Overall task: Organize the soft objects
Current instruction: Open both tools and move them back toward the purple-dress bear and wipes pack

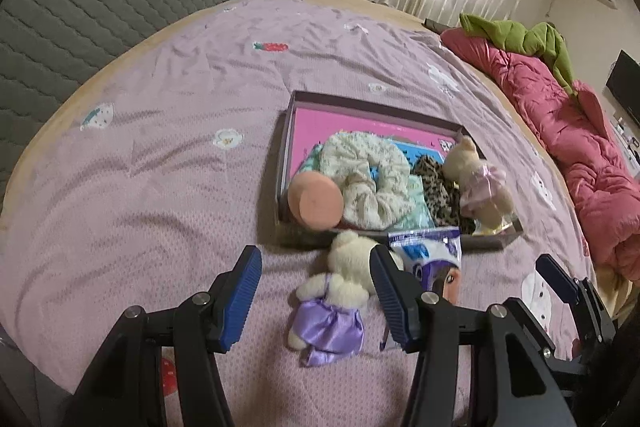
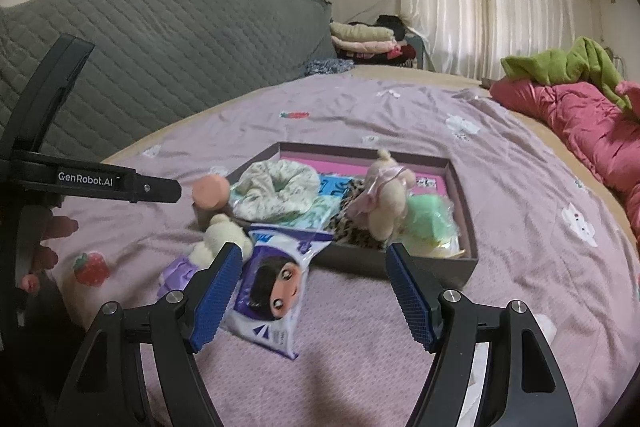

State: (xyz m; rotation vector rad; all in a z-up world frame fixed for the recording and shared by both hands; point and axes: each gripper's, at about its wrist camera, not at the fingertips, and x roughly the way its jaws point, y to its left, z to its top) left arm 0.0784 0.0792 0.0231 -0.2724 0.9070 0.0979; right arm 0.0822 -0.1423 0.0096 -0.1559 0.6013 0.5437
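— Tongs first: the left tongs (image 1: 316, 297) stand parted with nothing pressed between the pads, hanging just above the small bear in the purple dress (image 1: 334, 301). The right tongs (image 2: 314, 297) are spread wide too, empty, over the plastic packet with the cartoon face (image 2: 272, 285).

— So neither grips anything?

— Neither. Both things lie loose on the lilac bedspread (image 1: 160, 163), on the near side of the shallow box (image 1: 285, 163).

— How would the bear handle?

— Light and squashy, I'd judge; plush gives under the pads and the satin skirt looks slippery. Pinching across the body just below the head should hold better than the skirt.

— Which way does it lie?

— In the left view its long axis runs from near to far, head toward the box and almost touching its near wall, skirt and feet toward us, tilted a little to the right.

— And the packet?

— Just right of the bear, flat, crinkly film, probably slick. Its far end rests against the box's near wall, its long axis also near to far, leaning slightly left in the right view. An edge is likely the easier hold.

— The box itself?

— Already holding a cream scrunchie (image 1: 370, 183), a peach sponge (image 1: 316, 201) at its near-left corner, a leopard-print piece (image 1: 434, 189) and a second bear in pink (image 1: 478, 187).
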